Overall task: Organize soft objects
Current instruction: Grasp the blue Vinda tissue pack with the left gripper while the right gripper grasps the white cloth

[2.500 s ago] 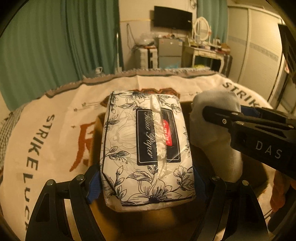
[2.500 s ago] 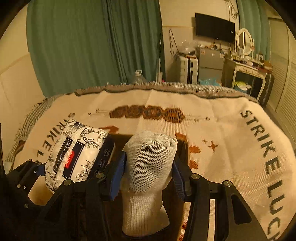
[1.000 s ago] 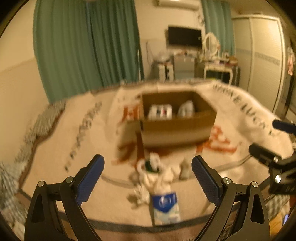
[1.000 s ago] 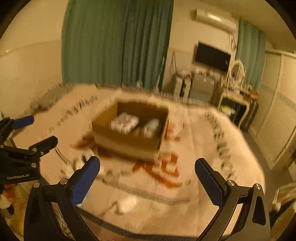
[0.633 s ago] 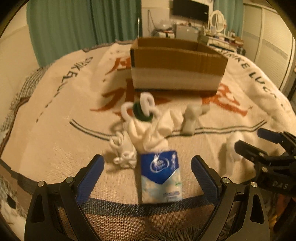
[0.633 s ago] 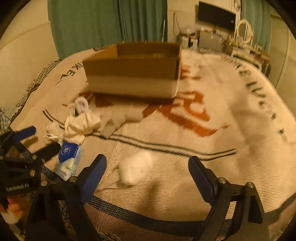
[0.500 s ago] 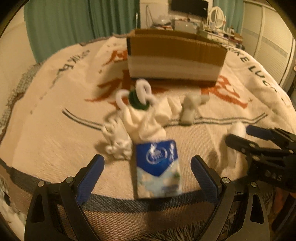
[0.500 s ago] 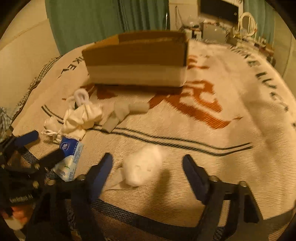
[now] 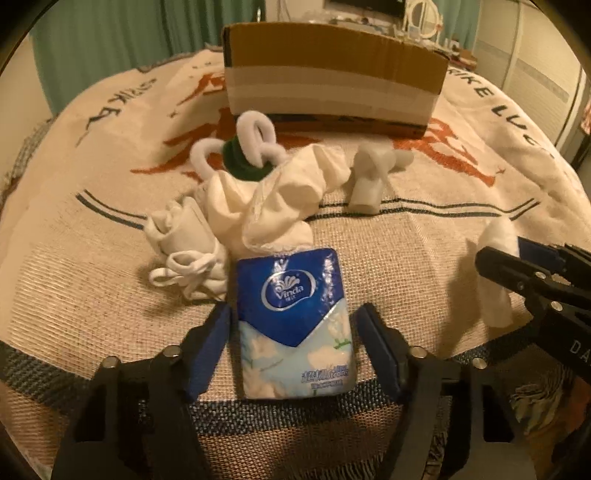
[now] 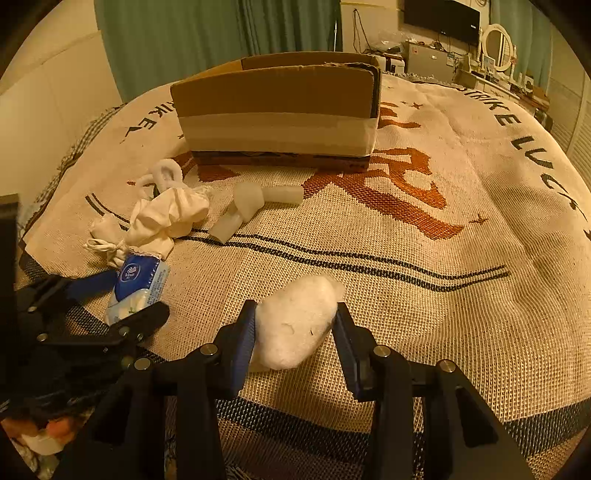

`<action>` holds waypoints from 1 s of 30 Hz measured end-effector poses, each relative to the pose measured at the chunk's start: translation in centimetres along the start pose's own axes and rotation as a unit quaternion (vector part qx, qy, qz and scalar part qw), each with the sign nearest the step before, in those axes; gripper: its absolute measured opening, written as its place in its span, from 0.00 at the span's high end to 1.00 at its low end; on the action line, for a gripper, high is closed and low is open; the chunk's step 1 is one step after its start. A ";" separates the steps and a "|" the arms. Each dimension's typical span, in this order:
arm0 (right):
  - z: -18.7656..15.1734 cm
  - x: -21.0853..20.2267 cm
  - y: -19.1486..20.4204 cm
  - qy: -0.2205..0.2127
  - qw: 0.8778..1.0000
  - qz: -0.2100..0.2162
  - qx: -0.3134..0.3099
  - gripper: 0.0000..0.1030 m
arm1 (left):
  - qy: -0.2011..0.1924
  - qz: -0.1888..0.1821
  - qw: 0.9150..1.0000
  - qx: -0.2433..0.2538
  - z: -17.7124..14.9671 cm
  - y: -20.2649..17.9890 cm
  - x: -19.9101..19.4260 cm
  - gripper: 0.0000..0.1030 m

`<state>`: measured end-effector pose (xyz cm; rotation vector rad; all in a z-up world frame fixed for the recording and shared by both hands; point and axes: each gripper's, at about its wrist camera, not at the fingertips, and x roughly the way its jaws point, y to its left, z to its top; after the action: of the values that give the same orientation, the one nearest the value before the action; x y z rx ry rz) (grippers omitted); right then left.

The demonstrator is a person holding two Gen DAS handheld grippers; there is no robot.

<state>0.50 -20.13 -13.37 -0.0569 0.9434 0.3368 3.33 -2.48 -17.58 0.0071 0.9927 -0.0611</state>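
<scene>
A blue Vinda tissue pack [image 9: 293, 328] lies flat on the blanket between the open jaws of my left gripper [image 9: 293, 350], with small gaps on both sides. It also shows in the right wrist view [image 10: 136, 290]. A white fluffy cotton ball [image 10: 295, 326] lies between the jaws of my right gripper [image 10: 295, 345], which are close around it, touching or nearly so. The cardboard box [image 9: 332, 74] stands further back. A crumpled white cloth [image 9: 273, 201], a rolled sock [image 9: 369, 181] and a white bundle with strings [image 9: 184, 240] lie in front of the box.
The blanket [image 10: 443, 258] with orange figures and dark lettering covers the bed. Its front edge with a dark band is just under both grippers. Green curtains [image 10: 221, 33] and furniture stand far behind. My right gripper shows at the right in the left wrist view [image 9: 535, 273].
Both grippers left the tissue box and sock in the cardboard box, pulled back to the front edge, and now closed in around the Vinda pack and the cotton ball.
</scene>
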 end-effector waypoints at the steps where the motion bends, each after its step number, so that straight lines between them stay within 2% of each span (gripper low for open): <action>1: 0.0 0.0 -0.1 -0.001 1.000 0.001 0.000 0.60 | 0.002 -0.009 1.000 0.000 -0.1 -0.1 0.0 0.49; 10: 0.3 -1.5 -0.1 -0.021 1.000 0.002 0.003 0.61 | -0.009 -0.026 1.000 0.011 -0.1 -0.9 -2.0 0.51; 16: 1.1 -3.9 0.4 -0.045 0.999 0.001 -0.006 0.61 | -0.050 -0.041 0.998 0.027 1.4 -1.5 -5.5 0.51; 19: 2.1 -5.5 0.6 -0.064 0.998 0.002 -0.012 0.61 | -0.075 -0.047 0.996 0.031 2.8 -1.5 -7.4 0.51; 22: 3.8 -7.2 1.0 -0.087 0.996 0.000 -0.026 0.61 | -0.099 -0.036 0.994 0.037 4.7 -1.6 -8.9 0.51; 30: 10.7 -10.2 1.2 -0.159 0.985 -0.019 -0.058 0.61 | -0.162 -0.027 0.985 0.045 11.4 -0.9 -11.4 0.51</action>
<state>2.97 -19.53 1.27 -0.1236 0.6063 0.3529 6.65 -3.21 -1.82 0.0525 0.6636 -0.1524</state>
